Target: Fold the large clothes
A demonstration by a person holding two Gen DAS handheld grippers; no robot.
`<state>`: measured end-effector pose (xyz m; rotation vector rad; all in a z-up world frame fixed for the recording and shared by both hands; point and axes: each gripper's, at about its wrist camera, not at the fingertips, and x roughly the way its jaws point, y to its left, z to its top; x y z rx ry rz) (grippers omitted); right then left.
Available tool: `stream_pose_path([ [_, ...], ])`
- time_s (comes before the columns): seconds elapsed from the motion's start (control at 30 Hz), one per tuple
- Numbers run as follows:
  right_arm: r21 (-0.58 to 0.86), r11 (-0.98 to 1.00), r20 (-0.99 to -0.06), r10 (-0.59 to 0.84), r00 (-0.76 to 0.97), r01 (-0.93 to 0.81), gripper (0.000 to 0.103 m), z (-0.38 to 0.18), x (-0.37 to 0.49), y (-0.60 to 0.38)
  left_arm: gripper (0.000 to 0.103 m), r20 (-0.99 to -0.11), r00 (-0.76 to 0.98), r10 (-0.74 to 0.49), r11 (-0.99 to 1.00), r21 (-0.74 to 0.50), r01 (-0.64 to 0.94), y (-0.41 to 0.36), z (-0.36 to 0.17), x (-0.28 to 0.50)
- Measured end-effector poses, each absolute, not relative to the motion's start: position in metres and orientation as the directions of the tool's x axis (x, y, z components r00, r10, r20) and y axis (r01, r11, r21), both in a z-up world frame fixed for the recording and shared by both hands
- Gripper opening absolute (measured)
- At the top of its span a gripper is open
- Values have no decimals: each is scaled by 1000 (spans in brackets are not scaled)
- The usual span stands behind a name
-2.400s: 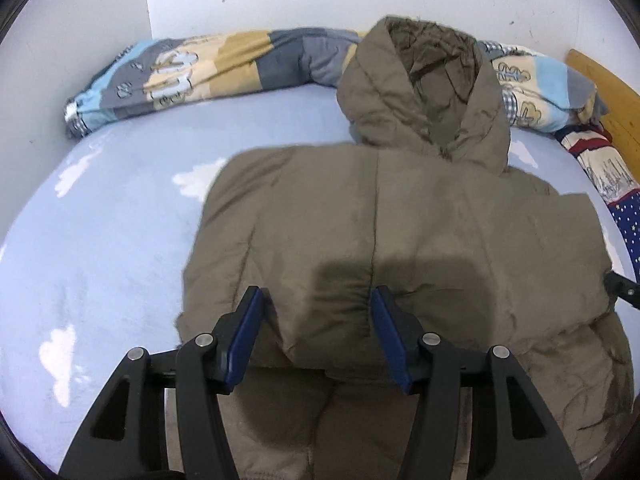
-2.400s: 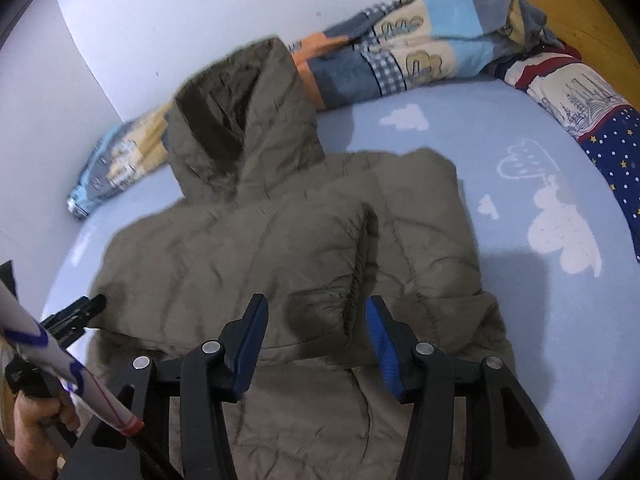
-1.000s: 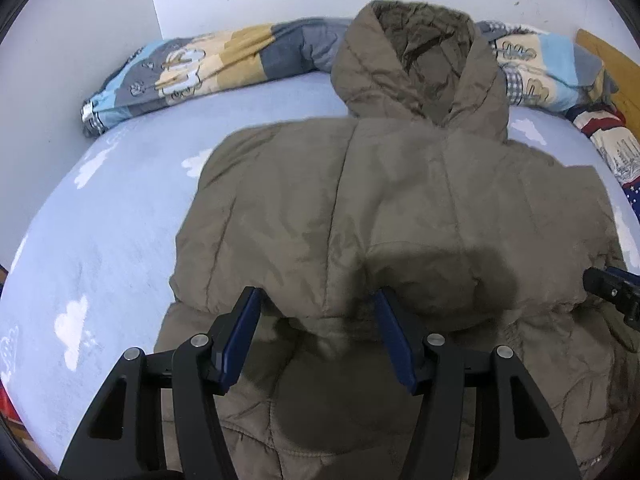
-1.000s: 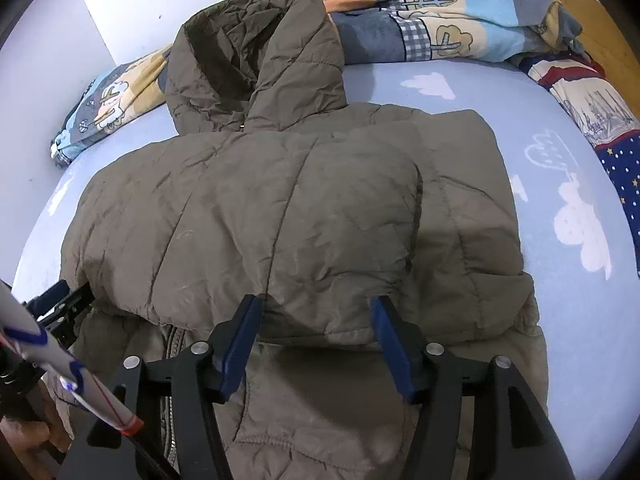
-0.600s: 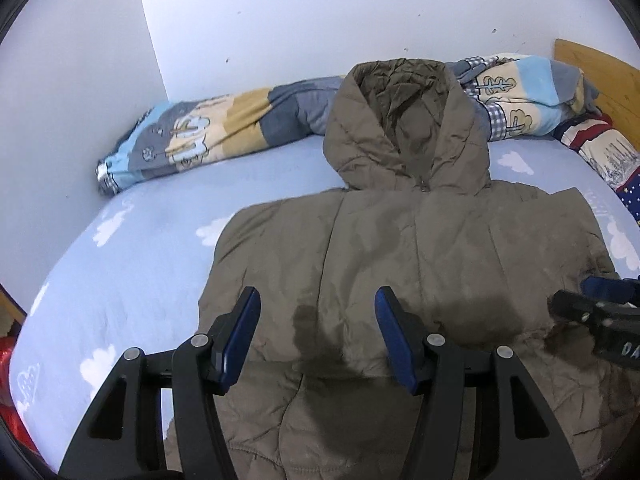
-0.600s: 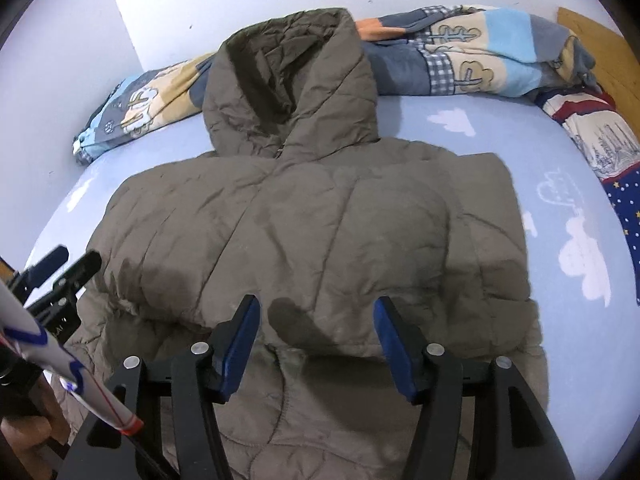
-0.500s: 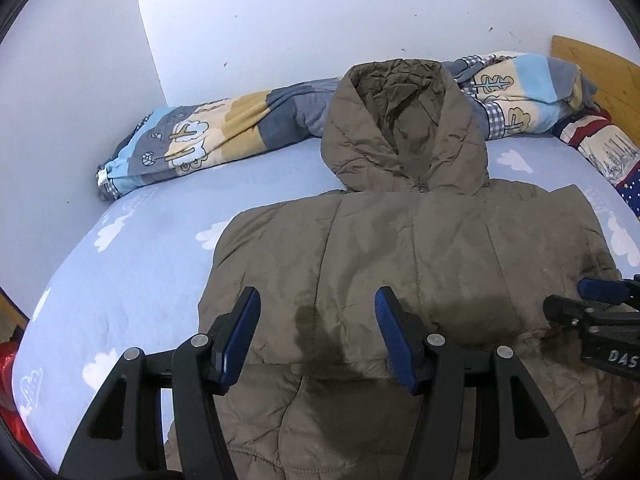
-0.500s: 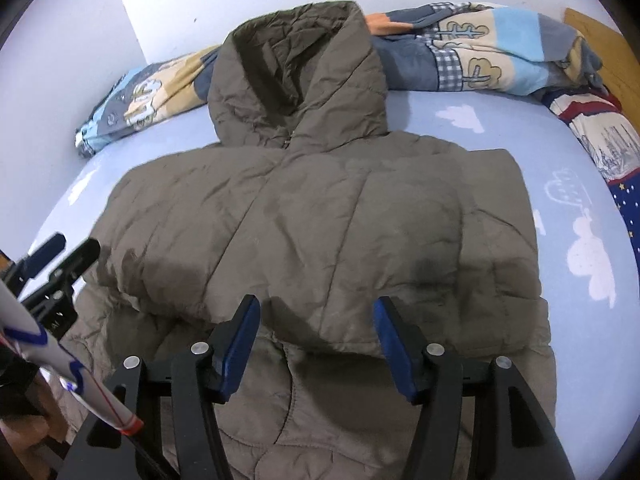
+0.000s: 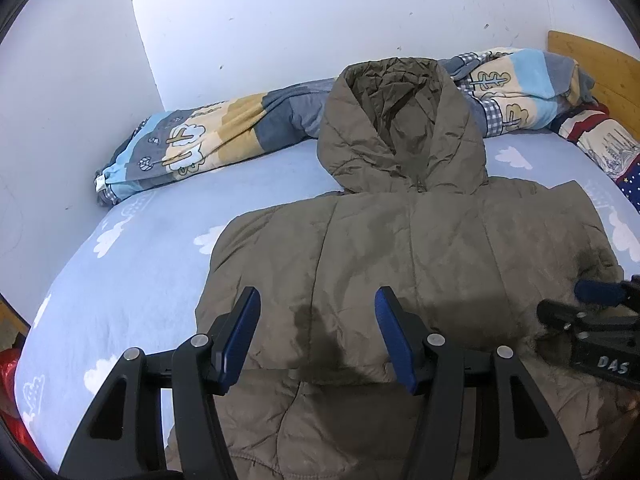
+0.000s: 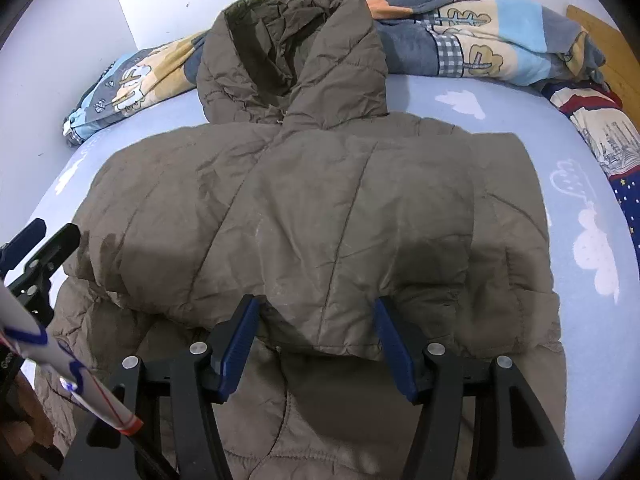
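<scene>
Both grippers are hovering over a brown puffer jacket (image 10: 320,216) lying on a pale blue bed sheet (image 9: 132,264). Left gripper (image 9: 318,334) is showing its blue pads parted and empty above the folded-over edge; right gripper (image 10: 316,344) is doing the same, jaws apart, gripping nothing. The jacket is filling the middle of each view, its hood (image 10: 296,56) pointing to twelve o'clock toward a patterned blanket (image 9: 208,140). The quilted fabric is looking soft, light, puffy and probably slippery, so pinching a thick hem or seam at six o'clock seems the safest hold.
</scene>
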<state>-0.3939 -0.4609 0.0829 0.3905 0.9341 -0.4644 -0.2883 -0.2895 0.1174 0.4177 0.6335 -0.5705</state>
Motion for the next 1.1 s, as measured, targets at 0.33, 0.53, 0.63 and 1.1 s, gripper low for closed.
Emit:
stream_pose_path([
  [0.33,95,806,-833,-257,490,585,65,91,-405,-475,62,-744,602,-289,798,160,581,-284,102,-262],
  [0.53,90,811,-849,-242,470,579,65,85,-404,-473,63,-829,491,-269,824,66,563,-276,83,-243],
  [0.63,165,802,-824,-208,527,574,65,95,-410,-476,63,-795,520,-312,823,47,566,-272,98,-247],
  [1.1,230,775,-801,-193,567,588,65,117,-433,-482,68,-753,524,-397,787,15,617,-274,127,-248],
])
